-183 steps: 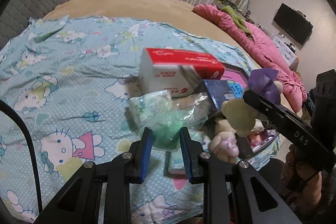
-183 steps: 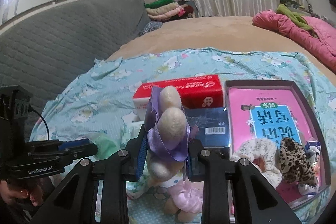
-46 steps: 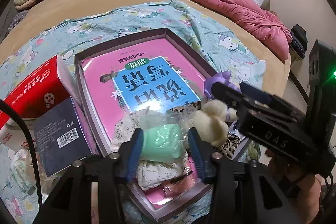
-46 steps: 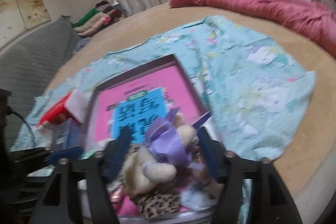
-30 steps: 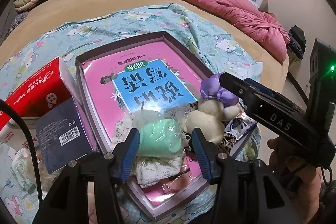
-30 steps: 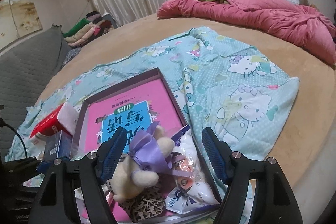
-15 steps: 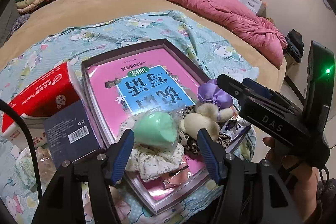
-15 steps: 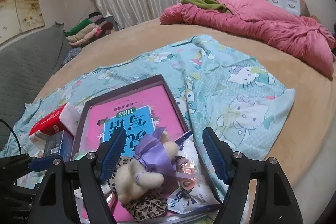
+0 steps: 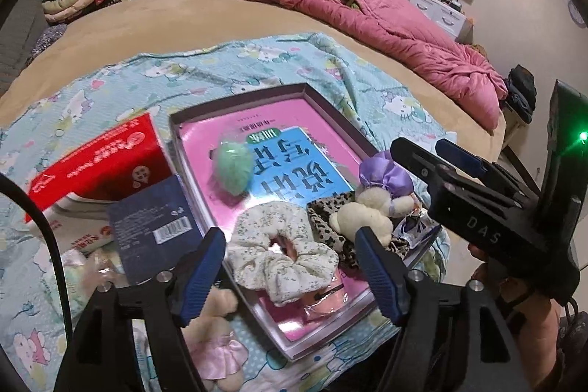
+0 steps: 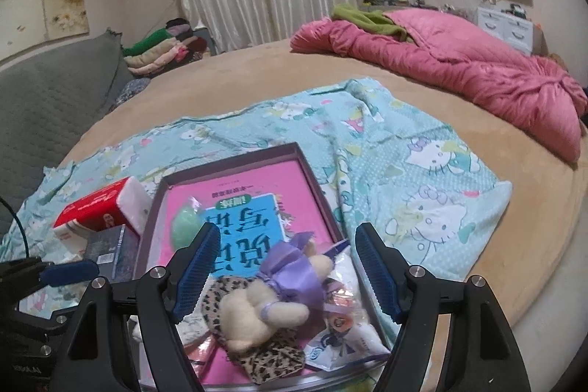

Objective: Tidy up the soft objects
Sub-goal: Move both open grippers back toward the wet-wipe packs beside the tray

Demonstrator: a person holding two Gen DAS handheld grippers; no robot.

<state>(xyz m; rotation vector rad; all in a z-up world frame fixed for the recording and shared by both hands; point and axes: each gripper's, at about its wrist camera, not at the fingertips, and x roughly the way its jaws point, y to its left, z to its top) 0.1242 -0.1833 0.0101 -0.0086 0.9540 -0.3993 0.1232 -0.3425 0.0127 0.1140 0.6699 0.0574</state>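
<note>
- Your left gripper: jaws have just been opening, now spread, gripping nothing; floral fabric scrunchie lies below the gap.
- Mint-green soft lump rests on the pink book inside the shallow purple-rimmed tray.
- Your right gripper: jaws released above the cream plush toy with purple ribbon.

mint green pouch | leopard-print scrunchie | purple-ribboned cream plush | pink book

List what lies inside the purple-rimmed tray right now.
In the tray: a pink book, green soft ball, floral scrunchie, leopard scrunchie, plush bear with purple bow, and snack packet. The pile hides the book's near end.
</note>
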